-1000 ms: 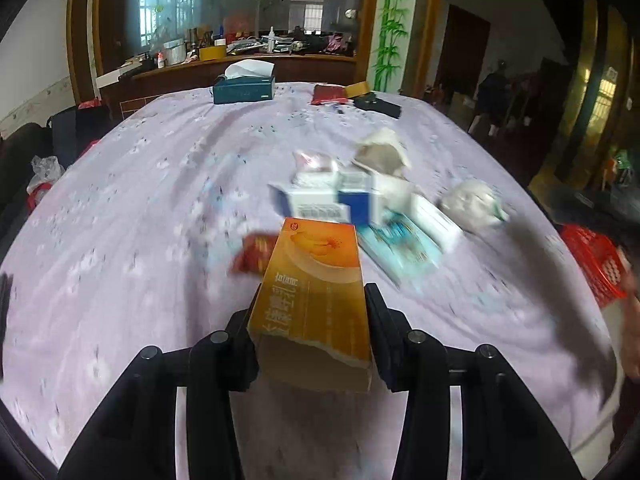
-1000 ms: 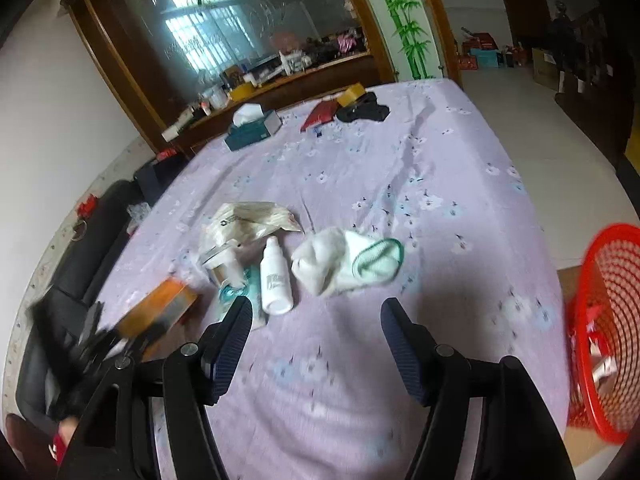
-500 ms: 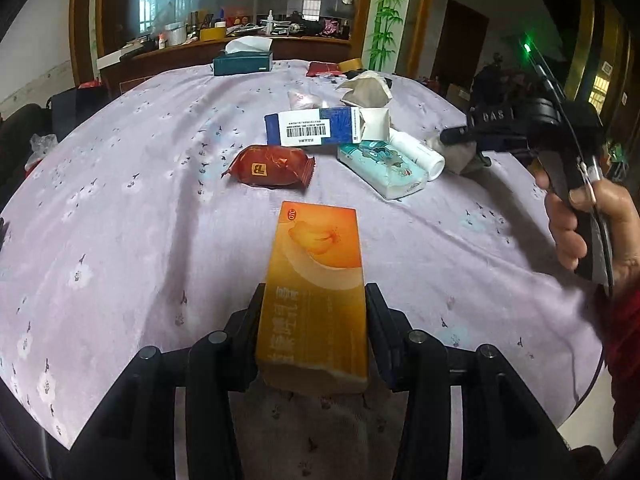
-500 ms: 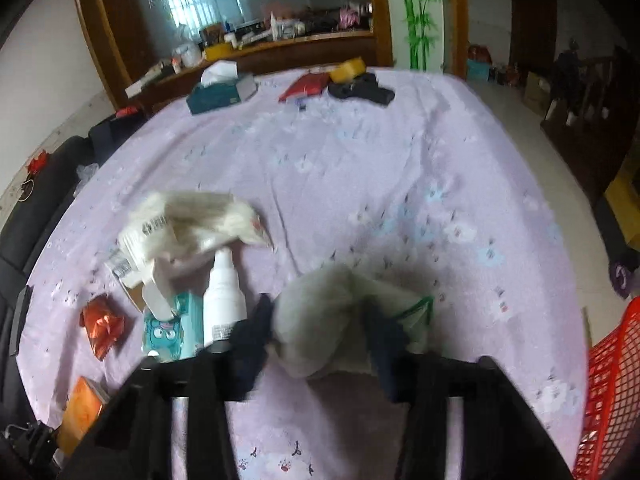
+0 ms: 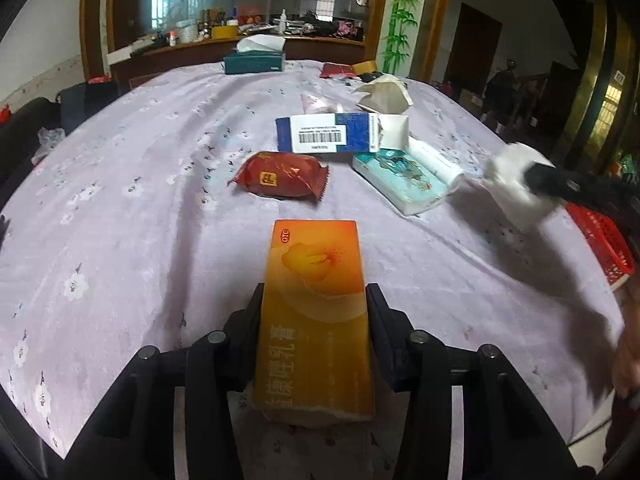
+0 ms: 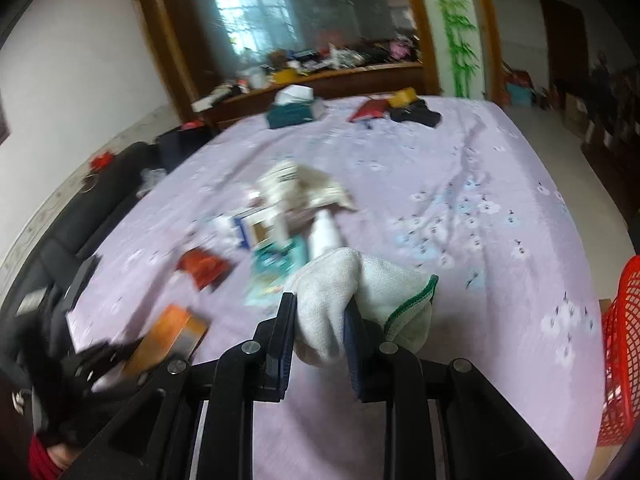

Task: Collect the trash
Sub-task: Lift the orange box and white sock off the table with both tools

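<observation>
Left gripper (image 5: 314,316): jaws narrow and clamped on the sides of an orange box (image 5: 316,312), which sits low centre in the left wrist view with its far end pointing up the frame. It also shows at lower left of the right wrist view.

Right gripper (image 6: 320,320): jaws fully closed on a white cloth (image 6: 352,300) with a green hem, low centre of the right wrist view. In the left wrist view the same cloth appears at right of frame, pinched at a dark gripper tip and seemingly clear of the table, though blur makes this uncertain.

Red basket (image 6: 620,344): at the right edge of the right wrist view, off the table edge and apparently lower than it. Its contents cannot be judged from here.

Still on the purple tablecloth (image 5: 120,200), mid-frame in the left wrist view:
- red wrapper (image 5: 280,176)
- blue-white carton (image 5: 332,133)
- teal pack (image 5: 400,180)
- white bottle (image 5: 434,160)
- crumpled bag (image 5: 384,94)

Assessment: two items are in hand, neither yet deposited. At least five pieces remain for collection. The tissue box (image 5: 254,58) and small objects at the far edge look like belongings, not trash. Task is in an early-to-middle stage.
</observation>
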Demonstrator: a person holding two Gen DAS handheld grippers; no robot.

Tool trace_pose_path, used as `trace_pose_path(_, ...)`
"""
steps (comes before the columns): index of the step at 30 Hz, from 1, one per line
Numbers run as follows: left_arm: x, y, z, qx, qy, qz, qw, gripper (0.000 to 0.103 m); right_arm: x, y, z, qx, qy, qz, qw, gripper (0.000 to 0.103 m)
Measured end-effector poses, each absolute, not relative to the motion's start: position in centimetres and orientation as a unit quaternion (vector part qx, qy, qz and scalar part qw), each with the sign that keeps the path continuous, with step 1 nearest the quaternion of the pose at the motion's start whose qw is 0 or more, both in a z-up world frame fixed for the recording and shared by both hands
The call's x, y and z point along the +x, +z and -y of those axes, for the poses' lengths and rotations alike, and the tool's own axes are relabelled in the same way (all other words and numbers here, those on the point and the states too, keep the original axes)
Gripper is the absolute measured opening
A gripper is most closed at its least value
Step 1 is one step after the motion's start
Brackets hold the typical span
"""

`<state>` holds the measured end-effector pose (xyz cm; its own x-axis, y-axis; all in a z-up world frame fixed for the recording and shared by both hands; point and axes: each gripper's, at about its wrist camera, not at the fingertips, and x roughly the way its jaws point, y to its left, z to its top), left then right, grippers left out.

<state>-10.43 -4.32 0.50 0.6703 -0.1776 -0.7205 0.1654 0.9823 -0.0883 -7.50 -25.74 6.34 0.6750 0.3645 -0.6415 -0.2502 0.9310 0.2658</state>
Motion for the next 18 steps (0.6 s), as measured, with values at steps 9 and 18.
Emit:
trace_pose_path(9,-11.5,0.9,4.6,-0.016,-0.083,-0.386,0.919,0.045,-11.0,4.9,24.0,0.034,0.187,-0.379,0.906,0.026)
trace_pose_path(18,-12.7,2.2,5.4,-0.014,-0.092,-0.369,0.925,0.045,-12.7,4.6,24.7,0.038,0.176,-0.393,0.902,0.064)
